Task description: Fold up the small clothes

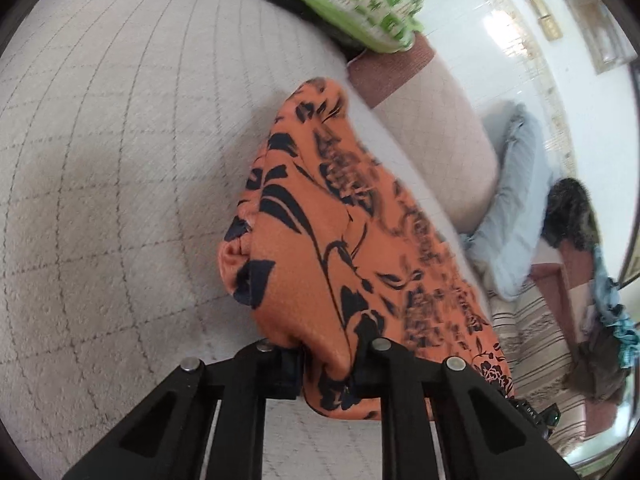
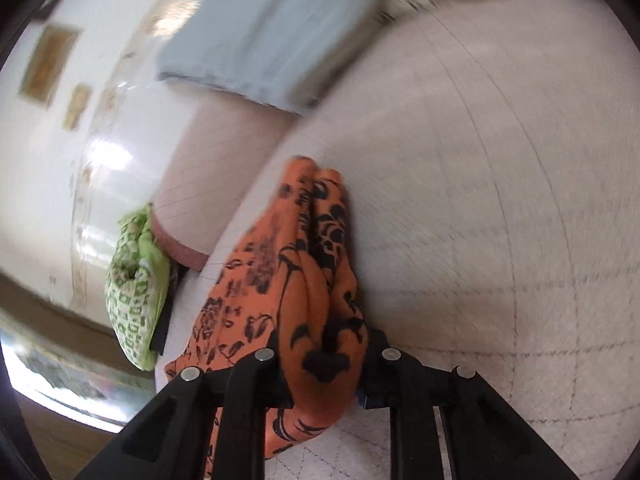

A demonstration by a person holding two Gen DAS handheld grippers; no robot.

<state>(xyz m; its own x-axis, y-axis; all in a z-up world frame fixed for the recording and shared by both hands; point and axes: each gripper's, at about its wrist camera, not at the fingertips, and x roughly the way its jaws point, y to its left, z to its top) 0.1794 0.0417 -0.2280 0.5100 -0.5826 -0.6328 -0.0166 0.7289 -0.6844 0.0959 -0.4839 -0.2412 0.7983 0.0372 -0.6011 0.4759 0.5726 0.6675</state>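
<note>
Orange floral garment (image 1: 320,248) is pinched by both tools: the left tool (image 1: 326,364) is clamped on bunched cloth at 1 end, the right tool (image 2: 324,368) likewise at the other. From each tool the cloth runs forward and hangs just above the quilted bed (image 1: 120,160), beyond it a grey pillow (image 2: 264,52).

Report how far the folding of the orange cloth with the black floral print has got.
Done: nothing looks finished; no neat fold shows. In hand: the left gripper and right gripper are each clamped on a bunched part of the orange black-floral cloth, which hangs over the cream quilted surface. Left: spreading it flat, folding and setting it down. A pale blue cloth lies beyond; whether it still needs folding is unclear.
</note>
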